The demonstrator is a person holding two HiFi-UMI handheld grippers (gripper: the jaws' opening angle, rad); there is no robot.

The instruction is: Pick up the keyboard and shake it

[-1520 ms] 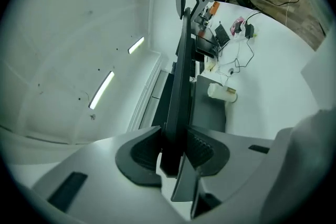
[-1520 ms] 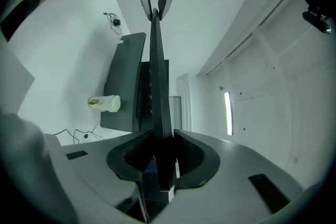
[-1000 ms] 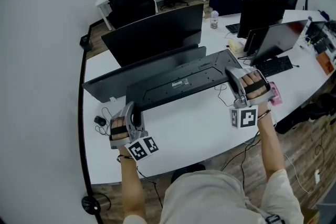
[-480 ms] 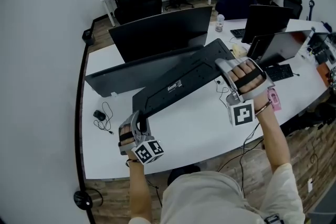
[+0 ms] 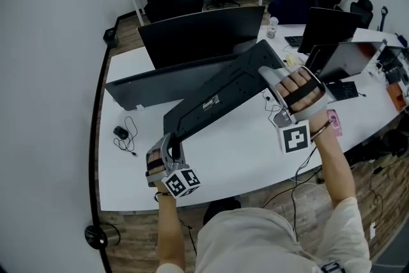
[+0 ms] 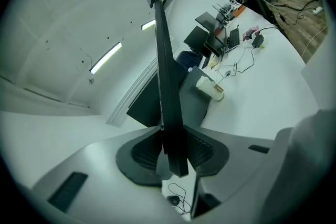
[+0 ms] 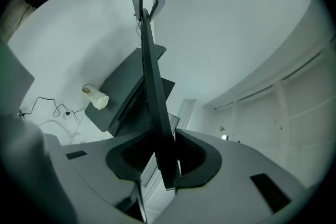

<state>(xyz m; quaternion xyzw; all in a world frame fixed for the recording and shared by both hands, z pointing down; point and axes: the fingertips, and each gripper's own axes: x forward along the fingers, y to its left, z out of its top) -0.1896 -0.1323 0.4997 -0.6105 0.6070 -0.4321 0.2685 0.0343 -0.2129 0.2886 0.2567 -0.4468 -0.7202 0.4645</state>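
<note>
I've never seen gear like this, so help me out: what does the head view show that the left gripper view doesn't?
Only the head view: the person's forearms, the office chairs behind, the labelled underside of the keyboard. Only the left gripper view: the ceiling lights, and the left gripper close up, fingers pressed on the keyboard's end. Both: the keyboard held off the white desk, and the dark monitor.

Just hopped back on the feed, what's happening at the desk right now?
A person holds the keyboard off the desk with two grippers, one at each end. The left gripper clamps the lower end; the right gripper has the raised end, near the monitor. The keyboard tilts steeply, underside toward the head view. The right gripper's fingers are opening, with the keyboard's edge between them.
</note>
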